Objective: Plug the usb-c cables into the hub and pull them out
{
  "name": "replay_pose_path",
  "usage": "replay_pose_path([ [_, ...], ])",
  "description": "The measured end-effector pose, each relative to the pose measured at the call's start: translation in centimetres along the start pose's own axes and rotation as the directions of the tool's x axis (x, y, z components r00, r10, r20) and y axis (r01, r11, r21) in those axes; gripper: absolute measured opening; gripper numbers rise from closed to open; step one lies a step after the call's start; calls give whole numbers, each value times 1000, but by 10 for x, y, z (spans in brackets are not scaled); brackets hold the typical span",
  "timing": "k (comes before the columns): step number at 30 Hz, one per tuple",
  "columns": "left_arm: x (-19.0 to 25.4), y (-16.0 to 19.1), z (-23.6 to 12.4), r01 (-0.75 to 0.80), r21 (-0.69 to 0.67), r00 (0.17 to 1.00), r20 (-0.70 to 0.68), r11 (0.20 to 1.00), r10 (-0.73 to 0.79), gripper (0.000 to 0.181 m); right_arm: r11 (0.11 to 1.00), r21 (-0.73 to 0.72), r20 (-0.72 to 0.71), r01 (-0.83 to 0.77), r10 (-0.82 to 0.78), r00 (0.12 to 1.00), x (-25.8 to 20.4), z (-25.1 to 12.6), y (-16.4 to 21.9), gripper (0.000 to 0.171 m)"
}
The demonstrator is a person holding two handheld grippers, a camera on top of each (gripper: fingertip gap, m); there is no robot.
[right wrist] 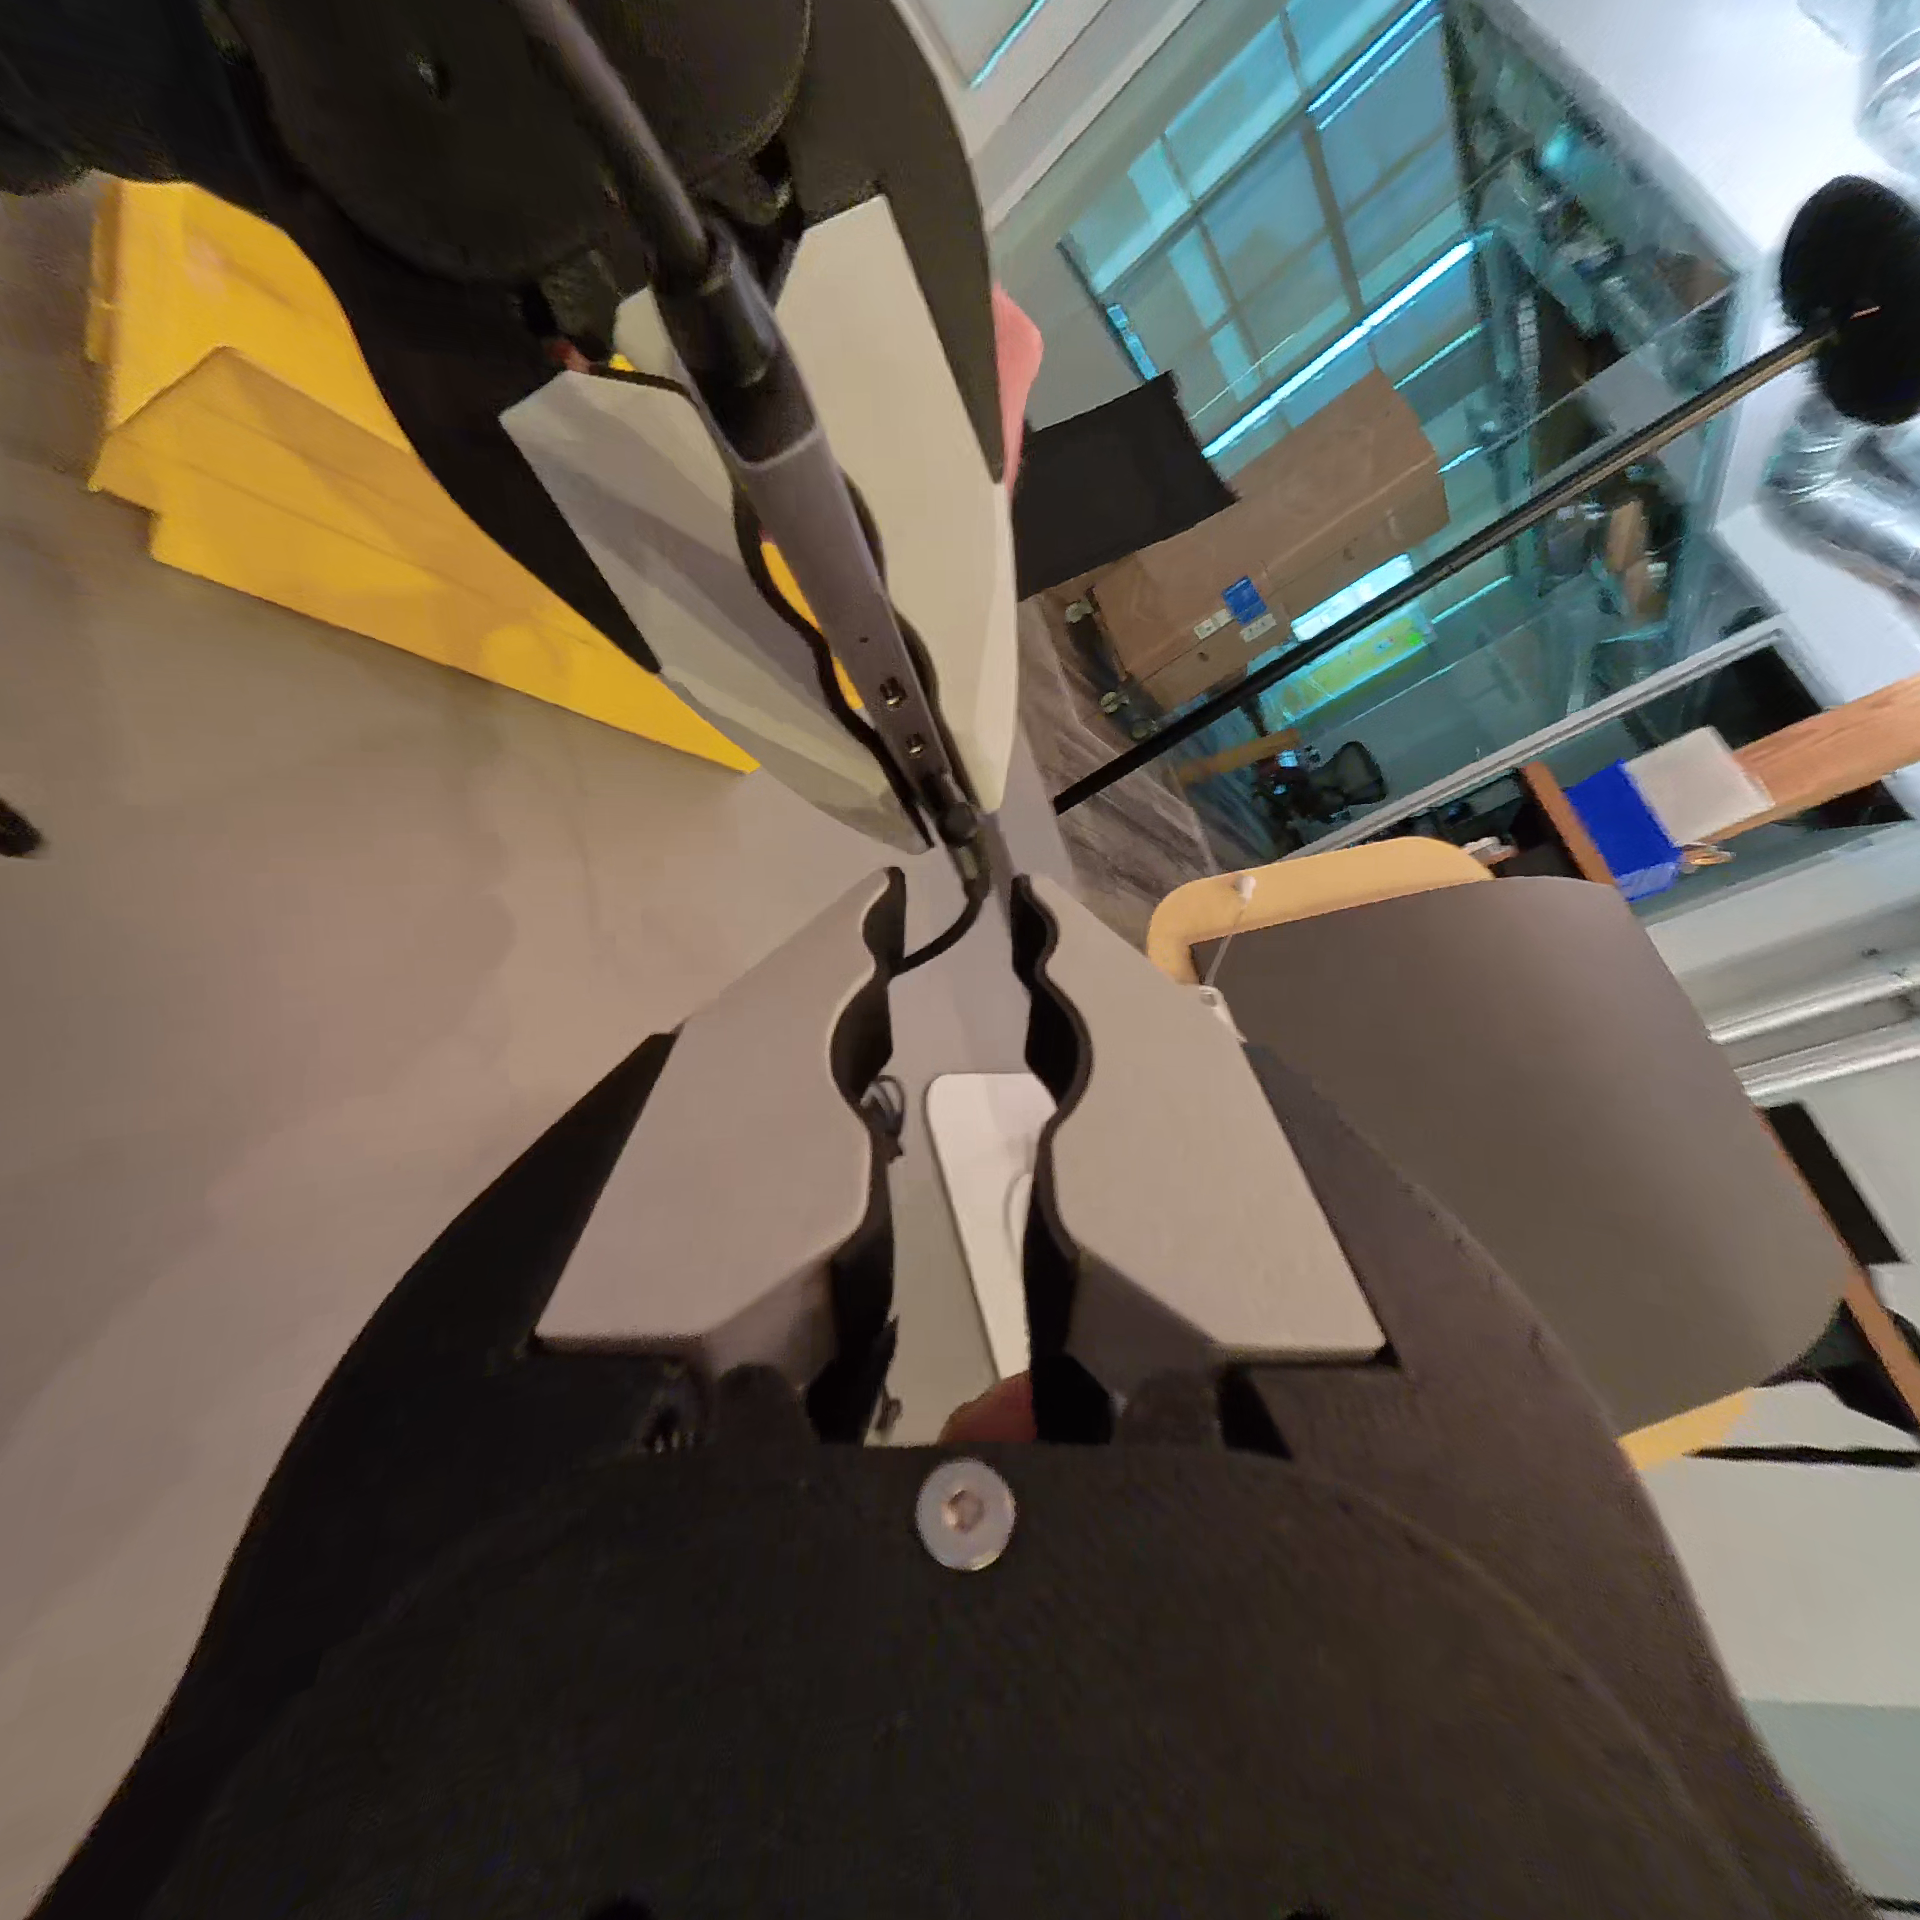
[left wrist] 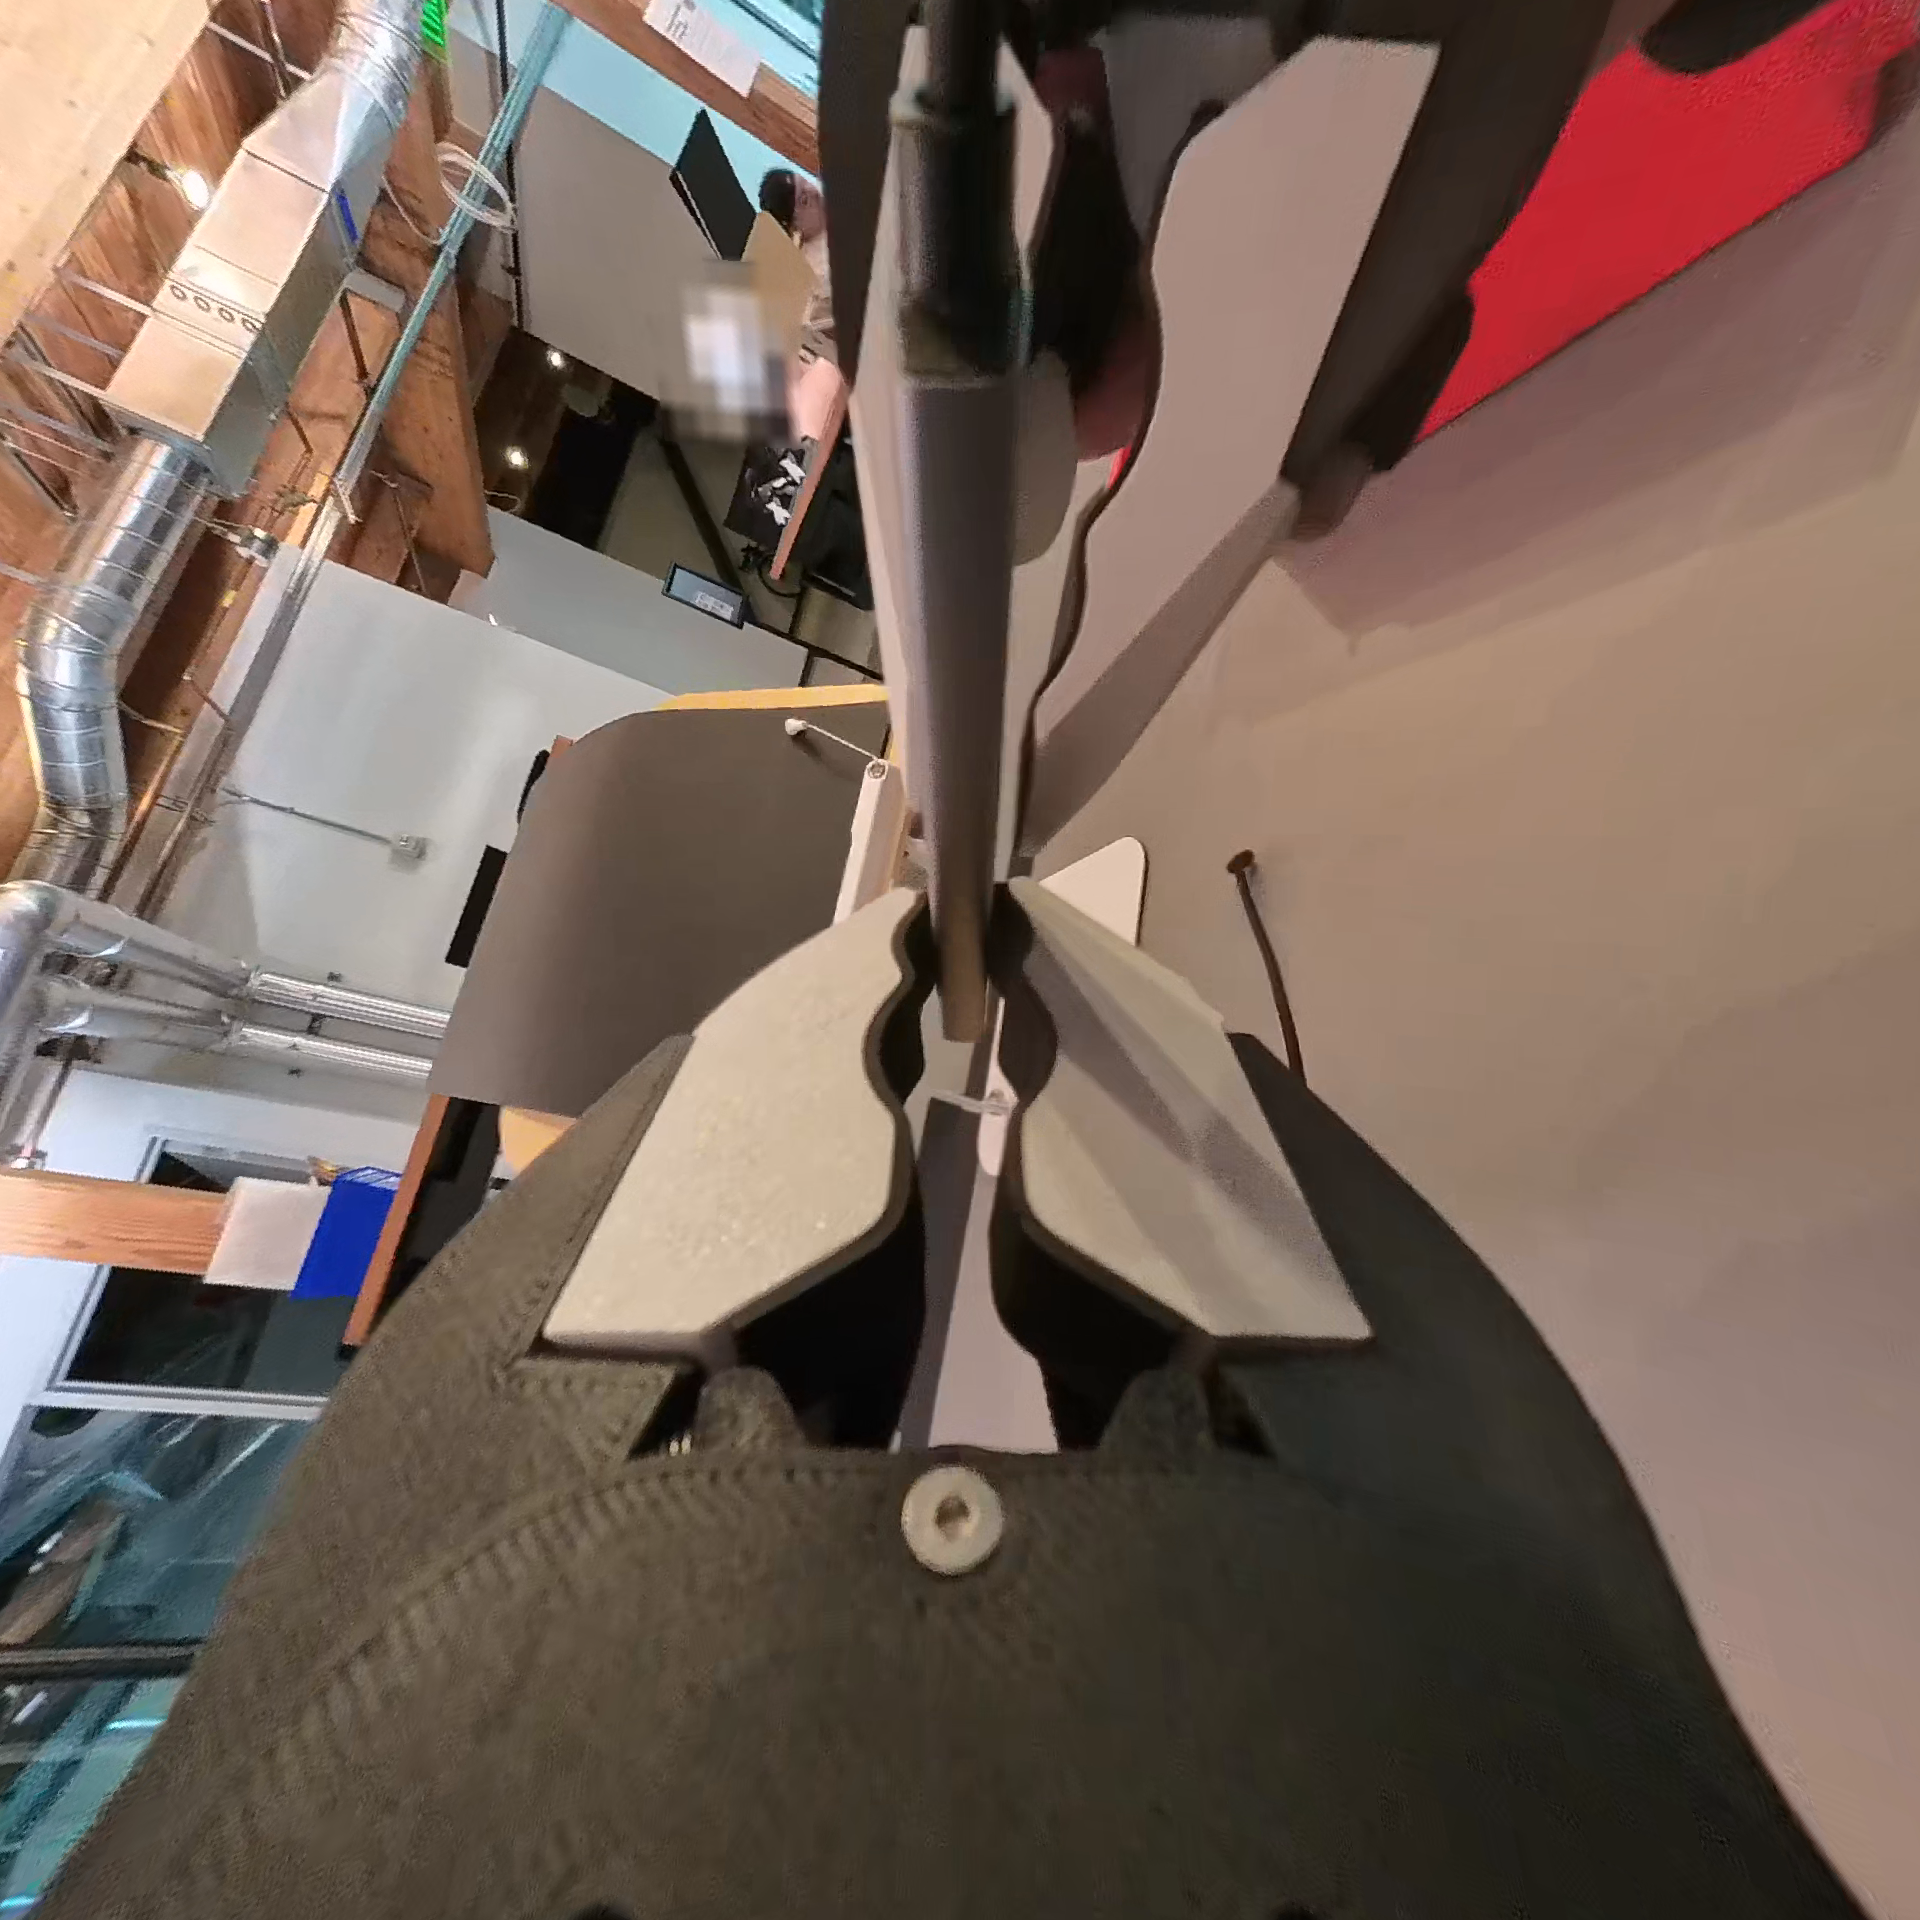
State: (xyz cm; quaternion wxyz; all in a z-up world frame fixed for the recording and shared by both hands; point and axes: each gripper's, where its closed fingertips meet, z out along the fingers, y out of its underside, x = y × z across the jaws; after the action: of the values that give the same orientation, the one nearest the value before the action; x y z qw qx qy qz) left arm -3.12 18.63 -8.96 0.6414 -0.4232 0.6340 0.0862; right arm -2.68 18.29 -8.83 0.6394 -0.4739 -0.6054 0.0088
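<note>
L gripper point(left wrist: 961, 935) jaws pinch the grey USB-C hub point(left wrist: 951, 665) edge-on. R gripper point(right wrist: 951, 883) jaws narrow, w/ the black USB-C cable point(right wrist: 935, 940) plug betw tips at hub's port edge; grip unclear. Risk: angled pull bends plug, hub twists out.

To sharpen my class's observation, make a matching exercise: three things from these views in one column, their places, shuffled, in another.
Things:
1. slim grey metal hub
2. thin black cable
3. flat yellow stack

Places:
A. lying on the grey table
B. curving between the fingers of the right claw
C. gripped at its end by the left claw

Pairs: 1-C, 2-B, 3-A
</note>
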Motion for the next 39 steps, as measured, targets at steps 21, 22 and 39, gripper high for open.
replay_pose_path([
  [21,15,-1,-2,-85,-48,991,-105,995,80,9,961,5,2,276,-276,961,-16,0,-8,4],
  [22,15,0,-2,-81,-54,992,-99,995,75,9,964,2,3,266,-266,964,-16,0,-7,5],
  [39,14,-7,2,-112,-112,994,-25,987,110,9,963,-88,-34,253,-257,966,-10,0,5,5],
])
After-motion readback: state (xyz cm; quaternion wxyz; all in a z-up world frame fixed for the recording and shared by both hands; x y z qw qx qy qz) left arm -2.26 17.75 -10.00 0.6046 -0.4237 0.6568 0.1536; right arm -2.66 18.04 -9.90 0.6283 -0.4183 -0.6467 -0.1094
